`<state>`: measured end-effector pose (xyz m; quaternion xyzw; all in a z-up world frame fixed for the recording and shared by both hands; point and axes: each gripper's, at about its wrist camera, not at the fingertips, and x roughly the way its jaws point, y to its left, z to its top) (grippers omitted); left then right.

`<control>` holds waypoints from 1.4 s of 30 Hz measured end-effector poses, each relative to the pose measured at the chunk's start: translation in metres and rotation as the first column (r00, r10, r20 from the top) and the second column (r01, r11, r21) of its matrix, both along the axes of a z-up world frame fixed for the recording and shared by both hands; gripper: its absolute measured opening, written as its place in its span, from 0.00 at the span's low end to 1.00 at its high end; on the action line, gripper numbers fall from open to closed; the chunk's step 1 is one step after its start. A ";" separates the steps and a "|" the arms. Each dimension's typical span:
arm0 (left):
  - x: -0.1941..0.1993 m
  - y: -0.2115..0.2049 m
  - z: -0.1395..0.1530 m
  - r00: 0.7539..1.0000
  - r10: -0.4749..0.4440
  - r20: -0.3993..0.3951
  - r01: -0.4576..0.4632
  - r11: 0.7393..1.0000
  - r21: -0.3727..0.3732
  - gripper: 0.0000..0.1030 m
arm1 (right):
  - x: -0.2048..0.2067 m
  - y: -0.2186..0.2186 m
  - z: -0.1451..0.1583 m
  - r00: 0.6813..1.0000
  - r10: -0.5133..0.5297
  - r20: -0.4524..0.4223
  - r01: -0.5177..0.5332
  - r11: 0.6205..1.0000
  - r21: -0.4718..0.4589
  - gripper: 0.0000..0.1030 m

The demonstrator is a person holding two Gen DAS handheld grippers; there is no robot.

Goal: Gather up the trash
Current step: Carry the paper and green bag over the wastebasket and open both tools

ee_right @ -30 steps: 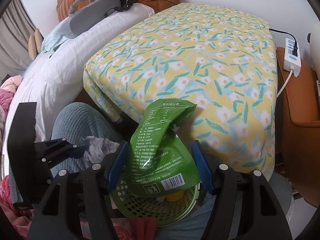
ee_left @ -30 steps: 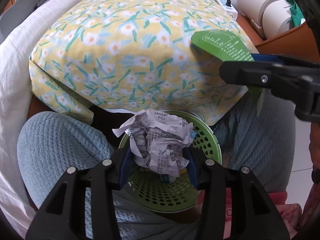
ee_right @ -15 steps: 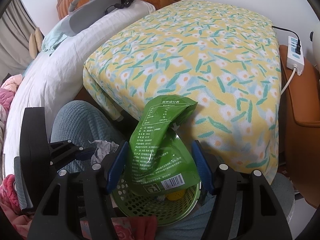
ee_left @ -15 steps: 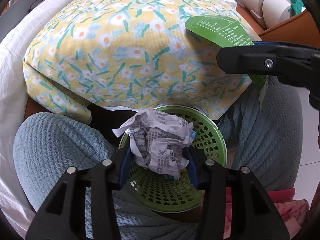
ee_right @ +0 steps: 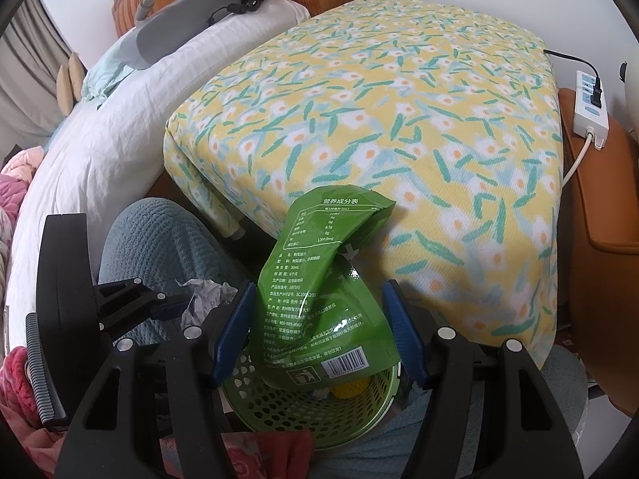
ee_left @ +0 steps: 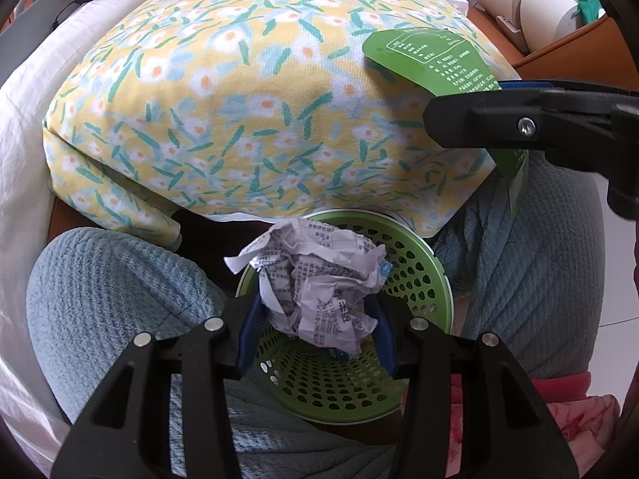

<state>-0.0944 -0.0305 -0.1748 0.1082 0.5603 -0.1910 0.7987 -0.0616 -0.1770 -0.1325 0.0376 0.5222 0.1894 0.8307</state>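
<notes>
Left gripper (ee_left: 315,325) is clamped on a crumpled paper ball (ee_left: 319,279), both blue pads pressed into it, held directly above the green perforated basket (ee_left: 431,279). Right gripper (ee_right: 317,327) is clamped on a green foil pouch (ee_right: 319,279), whose lower barcode end hangs over the same basket (ee_right: 279,411). The basket sits between the person's knees (ee_left: 112,287), just in front of a table with a yellow floral cloth (ee_right: 399,119).

Both your wrist cameras look steeply down from close above the green basket (ee_left: 433,279), at six o'clock in each, sharing it (ee_right: 303,411) and the floral cloth (ee_left: 255,92) at twelve.
</notes>
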 end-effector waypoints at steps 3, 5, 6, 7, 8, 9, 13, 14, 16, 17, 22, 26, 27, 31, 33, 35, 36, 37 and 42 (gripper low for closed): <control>0.000 0.000 0.000 1.000 0.000 -0.002 0.000 1.000 -0.001 0.44 | 0.000 0.000 0.000 1.000 -0.001 0.000 0.001 1.000 0.000 0.64; 0.000 0.000 0.000 1.000 0.000 -0.009 0.000 1.000 -0.005 0.44 | 0.000 0.000 0.000 1.000 -0.001 0.001 0.001 1.000 0.001 0.64; 0.000 0.000 0.000 1.000 -0.001 -0.014 0.000 1.000 -0.007 0.45 | 0.000 0.000 0.000 1.000 -0.001 0.001 0.001 1.000 0.000 0.64; 0.000 0.000 0.000 1.000 -0.001 -0.015 0.001 1.000 -0.009 0.46 | 0.000 0.000 0.000 1.000 -0.001 0.000 0.001 1.000 0.000 0.63; 0.000 0.001 0.001 1.000 -0.002 -0.015 0.001 1.000 -0.009 0.47 | 0.000 0.000 0.000 1.000 -0.001 0.000 0.001 1.000 0.000 0.64; -0.001 0.001 0.001 1.000 -0.002 -0.016 0.002 1.000 -0.008 0.48 | 0.000 0.000 0.000 1.000 -0.001 0.000 0.001 1.000 0.000 0.64; -0.001 0.000 0.000 1.000 -0.006 -0.023 0.006 1.000 -0.005 0.58 | 0.000 -0.001 -0.001 1.000 0.000 -0.001 0.000 1.000 0.000 0.64; -0.001 0.000 0.001 1.000 -0.006 -0.023 0.006 1.000 -0.004 0.61 | 0.000 -0.001 0.000 1.000 0.000 0.000 0.000 1.000 -0.001 0.64; -0.001 0.000 0.001 1.000 -0.005 -0.022 0.005 1.000 -0.007 0.73 | 0.000 -0.001 -0.001 1.000 0.000 -0.001 0.000 1.000 0.000 0.63; -0.001 0.000 0.002 1.000 -0.005 -0.021 0.004 1.000 -0.012 0.74 | 0.000 -0.001 0.000 1.000 0.000 -0.001 0.000 1.000 0.000 0.63; 0.000 0.002 0.005 1.000 0.006 -0.021 -0.007 1.000 -0.025 0.80 | 0.000 -0.001 -0.002 1.000 -0.001 -0.002 0.001 1.000 -0.001 0.63; 0.001 0.009 0.015 1.000 0.026 0.005 -0.026 0.998 -0.054 0.83 | -0.001 -0.001 -0.002 1.000 0.002 -0.002 -0.002 1.000 0.002 0.63; 0.001 0.011 0.020 0.999 0.032 0.017 -0.030 0.998 -0.062 0.83 | -0.001 -0.001 -0.001 1.000 0.001 -0.002 -0.001 1.000 0.004 0.63; 0.005 0.026 0.044 0.994 0.063 0.089 -0.054 0.994 -0.098 0.89 | -0.010 -0.004 0.001 0.999 0.037 -0.017 -0.036 0.998 0.055 0.63; 0.007 0.033 0.053 0.990 0.079 0.120 -0.067 0.993 -0.102 0.89 | -0.013 -0.004 0.001 0.998 0.058 -0.027 -0.056 0.996 0.075 0.63; 0.009 0.040 0.061 0.984 0.097 0.147 -0.084 0.992 -0.095 0.89 | -0.017 -0.003 0.001 0.996 0.079 -0.038 -0.075 0.994 0.083 0.64; 0.011 0.044 0.064 0.981 0.112 0.160 -0.099 0.991 -0.087 0.89 | -0.020 -0.001 0.000 0.994 0.097 -0.048 -0.092 0.992 0.082 0.64; 0.012 0.048 0.065 0.978 0.123 0.166 -0.111 0.990 -0.083 0.89 | -0.022 0.001 -0.002 0.992 0.115 -0.055 -0.111 0.991 0.077 0.65; 0.021 0.061 0.064 0.972 0.177 0.152 -0.166 0.983 -0.081 0.89 | -0.038 0.022 -0.014 0.975 0.207 -0.079 -0.207 0.978 0.009 0.83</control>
